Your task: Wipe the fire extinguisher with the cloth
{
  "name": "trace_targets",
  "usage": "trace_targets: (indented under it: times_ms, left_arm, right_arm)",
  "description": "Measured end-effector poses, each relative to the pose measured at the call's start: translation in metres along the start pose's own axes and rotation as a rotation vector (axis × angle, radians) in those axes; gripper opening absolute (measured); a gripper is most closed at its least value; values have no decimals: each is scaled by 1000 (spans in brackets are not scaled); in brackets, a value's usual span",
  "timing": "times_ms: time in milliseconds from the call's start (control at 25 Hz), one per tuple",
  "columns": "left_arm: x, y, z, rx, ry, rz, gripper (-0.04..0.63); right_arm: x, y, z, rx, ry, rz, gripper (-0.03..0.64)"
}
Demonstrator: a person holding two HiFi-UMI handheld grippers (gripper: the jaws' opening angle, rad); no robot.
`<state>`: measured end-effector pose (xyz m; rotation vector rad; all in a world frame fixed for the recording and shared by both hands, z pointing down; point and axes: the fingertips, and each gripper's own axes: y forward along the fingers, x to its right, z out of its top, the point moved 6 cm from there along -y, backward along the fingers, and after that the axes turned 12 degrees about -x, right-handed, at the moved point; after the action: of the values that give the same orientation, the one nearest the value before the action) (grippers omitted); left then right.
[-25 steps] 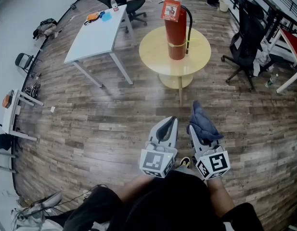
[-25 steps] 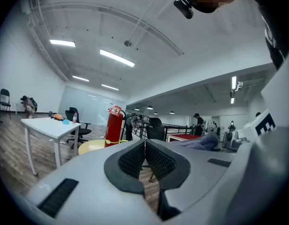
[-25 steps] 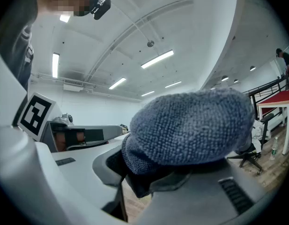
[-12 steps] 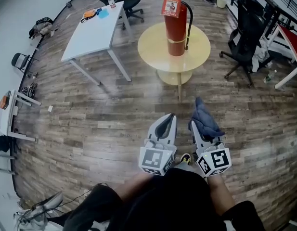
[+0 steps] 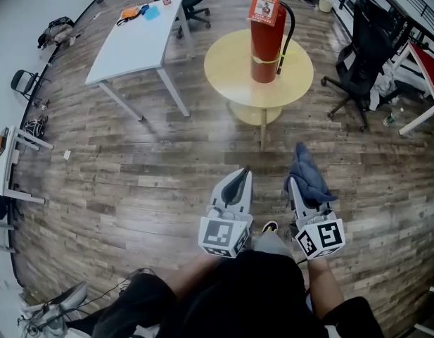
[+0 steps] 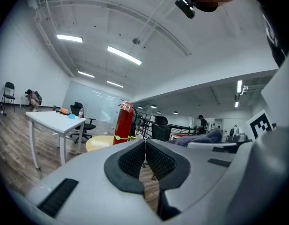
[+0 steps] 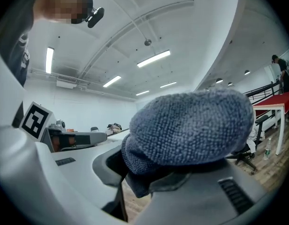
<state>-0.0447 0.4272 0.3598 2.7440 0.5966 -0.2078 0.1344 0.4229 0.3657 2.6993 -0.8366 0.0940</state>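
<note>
Right gripper (image 5: pixel 297 189) clamps a bunched blue cloth (image 5: pixel 309 177), ready for wiping, while the left gripper (image 5: pixel 243 174), jaws together and empty, points toward the red fire extinguisher (image 5: pixel 264 44) upright on a round table (image 5: pixel 227 69) well ahead.

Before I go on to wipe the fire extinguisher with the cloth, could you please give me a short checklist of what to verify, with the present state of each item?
1. Cloth gripped by the right gripper: ok, jaws shut on it.
2. Left gripper free to steady things: ok, jaws together, nothing between them.
3. Fire extinguisher upright on the round table: ok.
4. Extinguisher within reach: not ok, a stretch of wooden floor lies between.
5. Way to the table free: ok, as far as the head view shows.
6. Extinguisher steady under a push: cannot tell.
</note>
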Motion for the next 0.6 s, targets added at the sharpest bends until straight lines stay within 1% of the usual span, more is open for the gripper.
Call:
trace_targets:
  times_ms: [120, 240, 440, 520, 600]
  left_arm:
    - [-9, 18, 4, -11, 0, -6, 23]
    - [-14, 51, 8, -25, 8, -6, 23]
    - [-24, 130, 28, -37, 11, 20, 23]
    - [-25, 159, 39, -38, 18, 28, 23]
    - [-25, 187, 50, -40, 26, 34, 23]
  right_arm:
    - [14, 16, 4, -31, -36, -6, 100]
    - [38, 39, 9, -47, -80, -5, 100]
    - [84, 95, 29, -99, -235, 28, 100]
    - [105, 115, 38, -121, -245, 57, 100]
    - [127, 132, 47, -114, -223, 93, 100]
